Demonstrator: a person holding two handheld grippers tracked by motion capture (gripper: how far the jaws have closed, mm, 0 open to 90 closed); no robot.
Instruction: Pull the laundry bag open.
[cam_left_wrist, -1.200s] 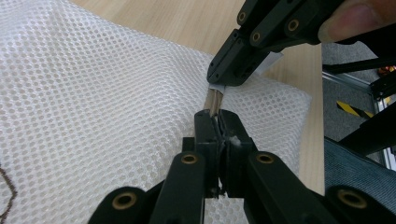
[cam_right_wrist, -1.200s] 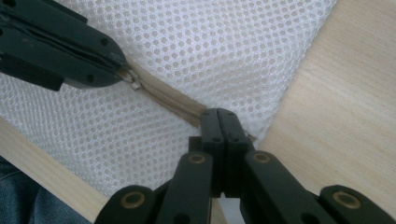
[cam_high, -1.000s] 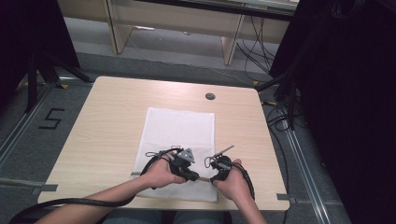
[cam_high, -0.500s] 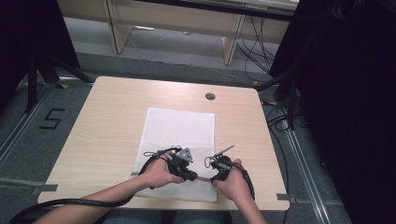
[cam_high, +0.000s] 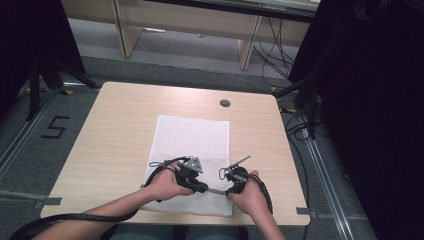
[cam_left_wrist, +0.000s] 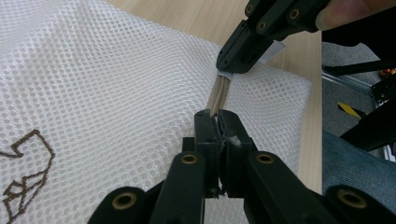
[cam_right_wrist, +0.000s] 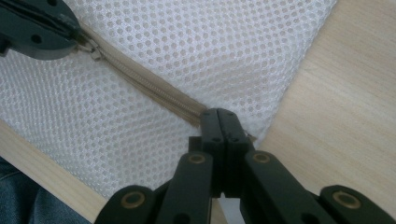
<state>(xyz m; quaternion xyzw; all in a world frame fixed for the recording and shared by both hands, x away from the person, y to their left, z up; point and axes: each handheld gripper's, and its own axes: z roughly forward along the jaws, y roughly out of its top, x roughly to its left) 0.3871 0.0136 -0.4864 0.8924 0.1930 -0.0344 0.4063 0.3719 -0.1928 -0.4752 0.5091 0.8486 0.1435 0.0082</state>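
A white mesh bag (cam_high: 192, 135) lies flat in the middle of the wooden table (cam_high: 115, 125), its beige zipper (cam_right_wrist: 154, 91) running along the near edge. My left gripper (cam_high: 204, 188) is shut on the zipper pull (cam_right_wrist: 91, 46), seen close up at the left gripper's tips (cam_left_wrist: 218, 126). My right gripper (cam_high: 228, 192) is shut on the zipper's end at the bag's near right corner, seen from behind at its tips (cam_right_wrist: 219, 116). It also appears from the front as the right gripper (cam_left_wrist: 233, 65). A short closed stretch of zipper (cam_left_wrist: 218, 93) spans the gap between the two.
A round cable hole (cam_high: 225, 103) sits in the table's far right part. Wooden furniture (cam_high: 190, 20) stands beyond the table and black curtains (cam_high: 370, 100) hang to the right. A brown printed mark (cam_left_wrist: 23, 177) is on the mesh.
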